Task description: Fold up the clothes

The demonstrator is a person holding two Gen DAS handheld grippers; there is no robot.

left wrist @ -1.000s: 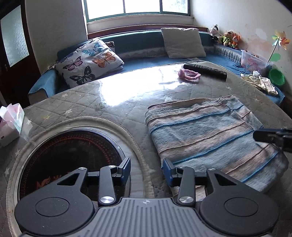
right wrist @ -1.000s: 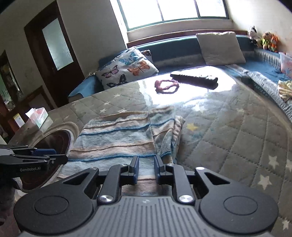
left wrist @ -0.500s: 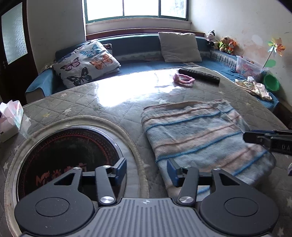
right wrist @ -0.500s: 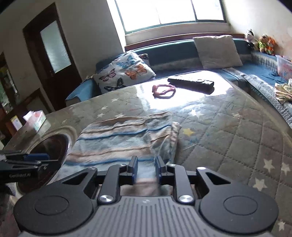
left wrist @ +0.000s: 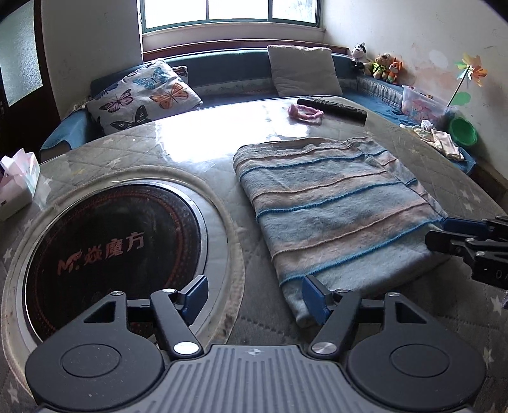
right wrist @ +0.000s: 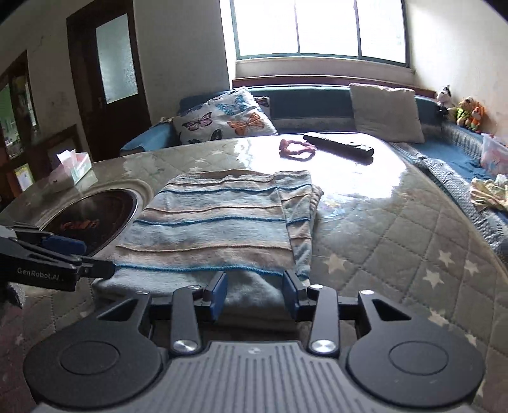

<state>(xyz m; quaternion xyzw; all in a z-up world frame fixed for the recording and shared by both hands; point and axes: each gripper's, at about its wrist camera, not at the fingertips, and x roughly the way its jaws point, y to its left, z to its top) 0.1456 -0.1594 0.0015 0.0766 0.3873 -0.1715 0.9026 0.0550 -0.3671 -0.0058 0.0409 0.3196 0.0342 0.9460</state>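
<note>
Now the folded striped garment (left wrist: 333, 203) is left flat on the tabletop (right wrist: 397, 228), released: fingers of left gripper (left wrist: 254, 297) and right gripper (right wrist: 254, 294) are opening, nothing held, so this fold is judged complete.

Window (left wrist: 230, 14) in far wall admits strong daylight; glare on quilted worktop (right wrist: 397, 222); blue bench seat (left wrist: 374, 98) beneath window carries butterfly cushion (left wrist: 146, 95) and grey cushion (left wrist: 303, 70); dark glazed door (right wrist: 111, 73) at left; walls marked and stained.
</note>
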